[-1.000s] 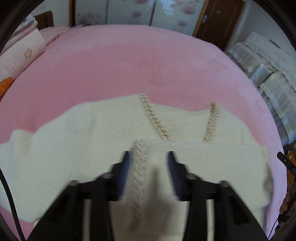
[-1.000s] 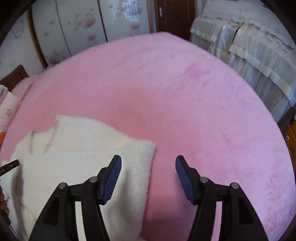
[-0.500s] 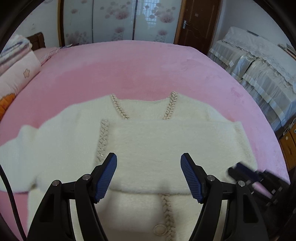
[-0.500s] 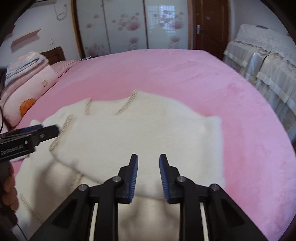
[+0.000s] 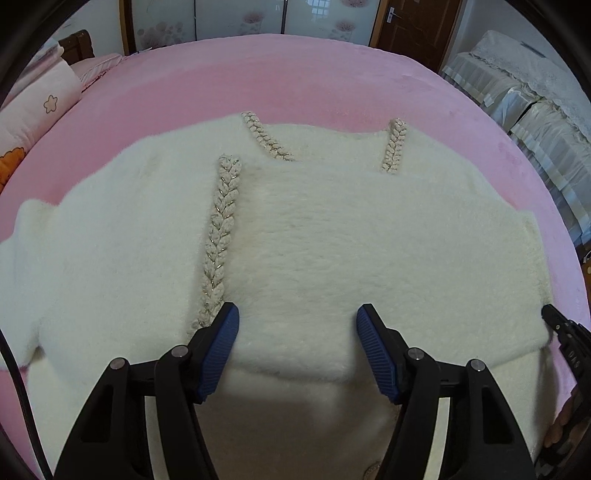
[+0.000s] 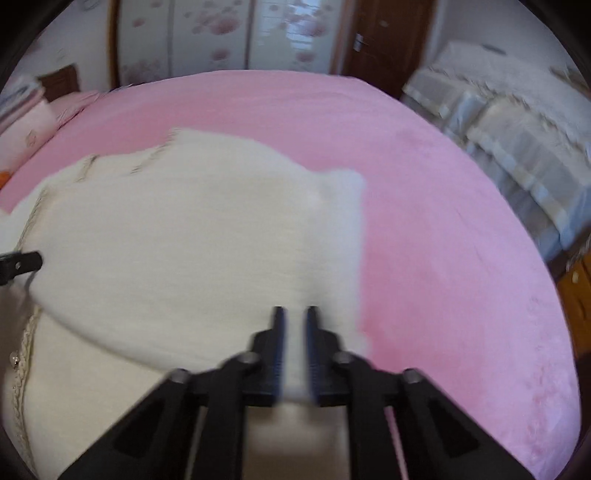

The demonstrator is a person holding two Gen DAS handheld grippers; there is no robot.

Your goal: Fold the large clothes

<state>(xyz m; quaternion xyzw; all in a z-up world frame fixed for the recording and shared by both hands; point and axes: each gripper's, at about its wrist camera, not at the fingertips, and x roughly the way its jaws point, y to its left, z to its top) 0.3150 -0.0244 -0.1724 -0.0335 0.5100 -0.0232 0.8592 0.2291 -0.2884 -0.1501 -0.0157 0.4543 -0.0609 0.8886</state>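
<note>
A fluffy cream sweater [image 5: 314,240] with braided trim [image 5: 221,229] lies flat on the pink bed [image 5: 295,74], one sleeve folded across its chest. My left gripper [image 5: 297,308] hovers over the folded sleeve's near edge. Its jaws are closing a little and the pads press on nothing. The right gripper [image 6: 295,310] is shut over the right part of the sweater [image 6: 184,240], near its side edge. Only a thin white slit shows between its pads, and blur hides whether fabric is pinched. Each gripper's tip shows at the edge of the other's view: right [image 5: 561,328], left [image 6: 18,260].
Pink bedspread [image 6: 443,221] stretches beyond and right of the sweater. Patterned pillows [image 5: 33,110] lie at the far left. Furniture under pale covers [image 5: 535,110] stands right of the bed, a wardrobe [image 5: 240,18] and brown door [image 5: 417,26] behind. A hand [image 5: 565,417] shows at the lower right.
The left jaws spread wider, and the braided edge once between them now lies to their left. The right jaws went from wide open to shut and moved over the sweater's right part.
</note>
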